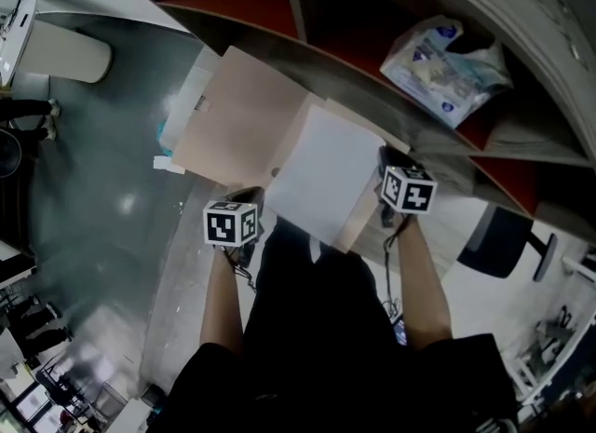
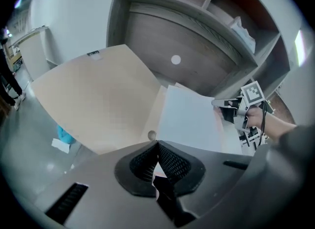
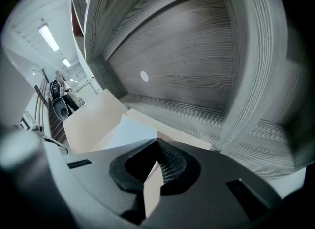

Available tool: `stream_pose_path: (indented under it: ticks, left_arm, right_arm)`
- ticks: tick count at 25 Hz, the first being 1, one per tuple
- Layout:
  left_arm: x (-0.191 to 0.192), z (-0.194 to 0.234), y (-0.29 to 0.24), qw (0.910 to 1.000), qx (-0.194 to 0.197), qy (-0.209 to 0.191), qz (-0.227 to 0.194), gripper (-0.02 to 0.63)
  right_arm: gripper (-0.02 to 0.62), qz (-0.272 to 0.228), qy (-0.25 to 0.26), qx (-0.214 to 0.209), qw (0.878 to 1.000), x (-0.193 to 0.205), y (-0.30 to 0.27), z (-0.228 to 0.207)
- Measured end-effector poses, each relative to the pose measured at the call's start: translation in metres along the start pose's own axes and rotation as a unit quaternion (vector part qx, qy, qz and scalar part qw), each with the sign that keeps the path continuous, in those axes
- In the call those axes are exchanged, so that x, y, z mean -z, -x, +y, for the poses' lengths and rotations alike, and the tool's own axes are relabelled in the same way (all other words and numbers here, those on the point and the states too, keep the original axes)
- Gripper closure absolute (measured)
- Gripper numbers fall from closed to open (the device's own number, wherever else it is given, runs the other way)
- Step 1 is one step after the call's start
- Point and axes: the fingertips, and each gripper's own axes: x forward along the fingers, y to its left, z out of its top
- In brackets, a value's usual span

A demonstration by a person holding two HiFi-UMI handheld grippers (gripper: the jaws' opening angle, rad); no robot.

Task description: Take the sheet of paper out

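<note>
A tan paper envelope (image 1: 237, 119) is held open in front of the shelf, its big flap folded out to the left. A white sheet of paper (image 1: 321, 175) lies across its pocket, mostly out. My left gripper (image 1: 250, 200) is at the sheet's near left corner, and in the left gripper view its jaws (image 2: 157, 161) are shut on the sheet's (image 2: 189, 119) thin edge. My right gripper (image 1: 386, 166) is at the envelope's right edge. In the right gripper view it (image 3: 156, 166) is shut on a tan strip of the envelope (image 3: 152, 188), with the sheet (image 3: 123, 132) beyond.
A grey wooden shelf unit (image 1: 372, 77) stands right behind the envelope, with a plastic packet (image 1: 445, 59) in one bay. A blue scrap and a white scrap (image 1: 166, 150) lie on the grey floor. A dark chair (image 1: 507, 240) stands at the right.
</note>
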Motion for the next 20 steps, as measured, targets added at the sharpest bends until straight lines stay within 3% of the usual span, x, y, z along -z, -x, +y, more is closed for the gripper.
stream_pose_path:
  ticks: [4, 8, 16, 20]
  left_arm:
    - [-0.001, 0.004, -0.005, 0.9993, 0.02, 0.001, 0.03, 0.563]
    - [0.005, 0.0, -0.012, 0.9943, 0.071, 0.018, 0.078, 0.558]
    - [0.01, 0.011, -0.029, 0.9899, 0.069, 0.038, 0.118, 0.394]
    - [0.017, 0.007, -0.039, 0.9821, 0.094, 0.067, 0.149, 0.38]
  right_arm:
    - [0.58, -0.002, -0.001, -0.001, 1.0, 0.0, 0.001, 0.0]
    - [0.58, -0.003, -0.007, -0.002, 1.0, 0.002, 0.002, 0.001]
    - [0.58, -0.005, -0.019, -0.003, 1.0, 0.006, 0.004, 0.004]
    - [0.58, -0.01, -0.019, 0.003, 1.0, 0.007, 0.005, 0.002]
